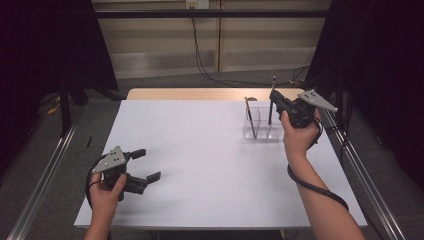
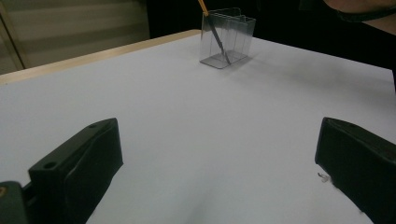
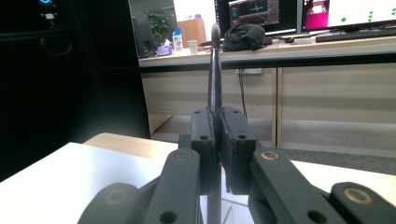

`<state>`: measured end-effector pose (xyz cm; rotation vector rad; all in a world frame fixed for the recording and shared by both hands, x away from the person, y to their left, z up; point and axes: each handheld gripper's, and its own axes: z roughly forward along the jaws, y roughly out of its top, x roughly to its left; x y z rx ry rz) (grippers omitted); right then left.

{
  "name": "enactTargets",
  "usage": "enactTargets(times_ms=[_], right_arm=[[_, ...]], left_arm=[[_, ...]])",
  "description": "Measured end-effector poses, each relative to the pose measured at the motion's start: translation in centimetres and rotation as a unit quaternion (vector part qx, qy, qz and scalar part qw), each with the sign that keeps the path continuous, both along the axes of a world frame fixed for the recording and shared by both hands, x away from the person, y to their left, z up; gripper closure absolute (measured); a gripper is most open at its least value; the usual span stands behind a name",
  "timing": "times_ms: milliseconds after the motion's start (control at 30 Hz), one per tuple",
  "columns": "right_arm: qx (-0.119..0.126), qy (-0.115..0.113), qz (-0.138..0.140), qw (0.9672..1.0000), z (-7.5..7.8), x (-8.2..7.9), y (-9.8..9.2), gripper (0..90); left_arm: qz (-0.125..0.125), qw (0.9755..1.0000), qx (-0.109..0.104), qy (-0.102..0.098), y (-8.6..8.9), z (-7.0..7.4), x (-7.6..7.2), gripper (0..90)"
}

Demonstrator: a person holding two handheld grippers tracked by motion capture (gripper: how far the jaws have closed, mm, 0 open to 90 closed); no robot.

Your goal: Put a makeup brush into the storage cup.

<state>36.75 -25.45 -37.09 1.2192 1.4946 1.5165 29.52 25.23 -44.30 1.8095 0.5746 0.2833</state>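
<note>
Right gripper (image 1: 276, 101) clenched on dark pen (image 1: 271, 107), upright over clear holder (image 1: 261, 122) for dropping in; left gripper (image 1: 147, 164) released, idle on counter (image 1: 200, 150).

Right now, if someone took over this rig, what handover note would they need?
Right gripper: shut on a dark pen, held upright above the clear divided holder at the table's far right.
Left gripper: open, holding nothing, low over the near-left of the white table.
Holder: one orange-tipped pencil already leans in a compartment.
Done, judging by this: one item in the holder, a second picked up.
Left, probably: lower the dark pen into a compartment and release. I can't tell which compartment it hangs over.
</note>
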Motion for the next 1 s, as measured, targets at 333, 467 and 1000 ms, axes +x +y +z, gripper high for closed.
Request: enactTargets(times_ms=[333, 467, 1000], right_arm=[[-0.002, -0.007, 0.009, 0.9999, 0.4, 0.6, 1.0, 84.9], [-0.003, -0.008, 0.012, 0.9999, 0.4, 0.9, 1.3, 84.9], [0.008, -0.013, 0.01, 0.9998, 0.4, 1.9, 1.5, 84.9]], left_arm=[[-0.001, 1.0, 0.0, -0.001, 0.1, 0.0, 0.0, 0.6], [-0.001, 1.0, 0.001, 0.0, 0.2, 0.0, 0.0, 0.6], [-0.001, 1.0, 0.001, -0.001, 0.2, -0.1, 0.1, 0.6]])
